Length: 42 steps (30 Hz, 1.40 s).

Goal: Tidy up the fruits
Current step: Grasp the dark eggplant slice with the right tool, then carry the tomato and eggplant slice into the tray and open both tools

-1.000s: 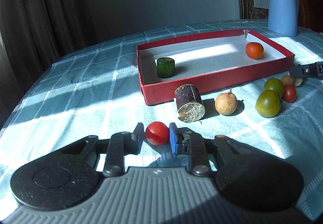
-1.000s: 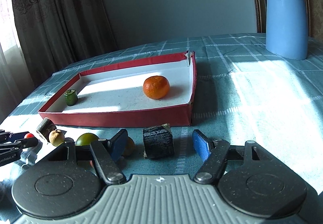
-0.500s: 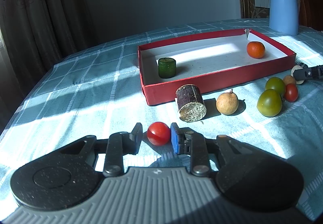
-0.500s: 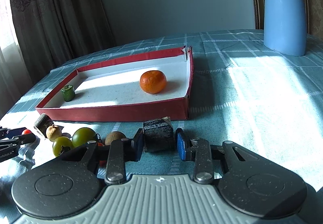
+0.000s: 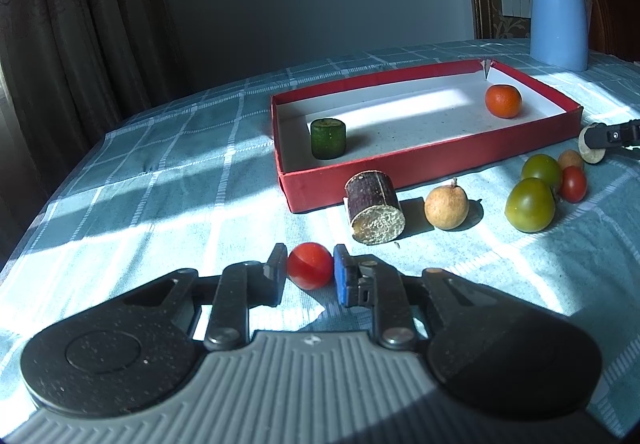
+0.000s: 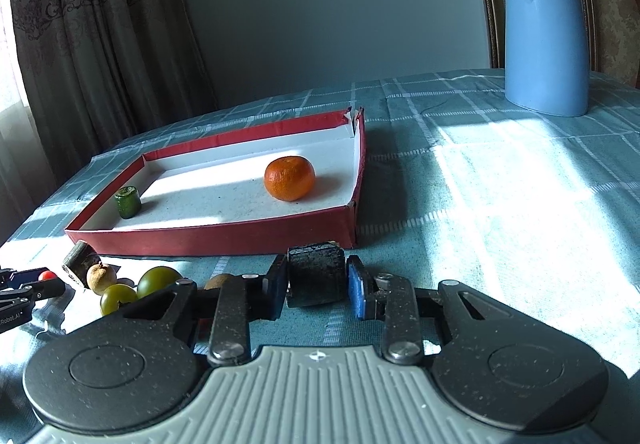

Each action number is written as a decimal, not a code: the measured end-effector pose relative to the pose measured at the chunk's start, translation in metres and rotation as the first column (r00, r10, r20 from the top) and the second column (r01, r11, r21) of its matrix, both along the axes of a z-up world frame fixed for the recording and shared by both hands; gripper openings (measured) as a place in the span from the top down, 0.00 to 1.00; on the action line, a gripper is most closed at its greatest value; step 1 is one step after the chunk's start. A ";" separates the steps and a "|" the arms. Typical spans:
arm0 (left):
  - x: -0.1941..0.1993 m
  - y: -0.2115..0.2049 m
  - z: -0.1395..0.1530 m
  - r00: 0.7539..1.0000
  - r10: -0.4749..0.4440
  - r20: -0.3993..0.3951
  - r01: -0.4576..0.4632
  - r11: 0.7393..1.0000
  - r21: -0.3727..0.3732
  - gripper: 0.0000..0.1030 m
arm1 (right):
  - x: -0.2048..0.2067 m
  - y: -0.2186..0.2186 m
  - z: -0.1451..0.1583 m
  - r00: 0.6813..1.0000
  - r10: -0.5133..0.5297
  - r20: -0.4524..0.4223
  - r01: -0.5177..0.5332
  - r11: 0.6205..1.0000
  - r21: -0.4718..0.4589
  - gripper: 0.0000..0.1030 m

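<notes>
Both claws gripped, ready to lift into the red box.

The left gripper (image 5: 310, 271) pinches a red cherry tomato (image 5: 310, 265) on the tablecloth; the right gripper (image 6: 317, 281), whose jaws have just been closing, clamps a dark sugarcane chunk (image 6: 316, 276) just before the red box (image 6: 208, 238). Next, I'd judge, each load must rise over the near wall. Inside, a tangerine (image 6: 289, 178) and green chunk (image 6: 127, 202) leave wide open floor.

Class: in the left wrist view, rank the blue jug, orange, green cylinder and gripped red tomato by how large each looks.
1. blue jug
2. red tomato, nearness inflates it
3-4. green cylinder and orange: look alike.
</notes>
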<state>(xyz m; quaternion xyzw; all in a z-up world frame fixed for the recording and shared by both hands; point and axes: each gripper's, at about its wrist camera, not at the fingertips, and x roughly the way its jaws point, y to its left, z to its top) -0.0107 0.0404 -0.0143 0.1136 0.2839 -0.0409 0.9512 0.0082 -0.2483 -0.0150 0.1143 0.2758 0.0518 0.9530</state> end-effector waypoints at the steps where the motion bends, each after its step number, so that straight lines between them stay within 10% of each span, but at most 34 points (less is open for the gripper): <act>1: 0.000 0.001 0.000 1.000 0.004 0.002 -0.004 1.000 -0.001 0.79 | -0.001 0.000 0.001 1.000 -0.005 0.009 0.005 1.000 0.000 0.70; 15: -0.005 0.000 0.005 0.985 0.158 0.066 -0.161 0.986 0.040 0.79 | -0.015 0.005 0.010 0.994 -0.008 0.106 0.012 0.999 -0.034 0.75; 42: -0.023 -0.027 0.005 0.994 0.071 0.087 -0.078 0.994 0.080 0.79 | -0.018 0.002 0.012 0.995 0.010 0.099 -0.007 0.999 -0.034 0.78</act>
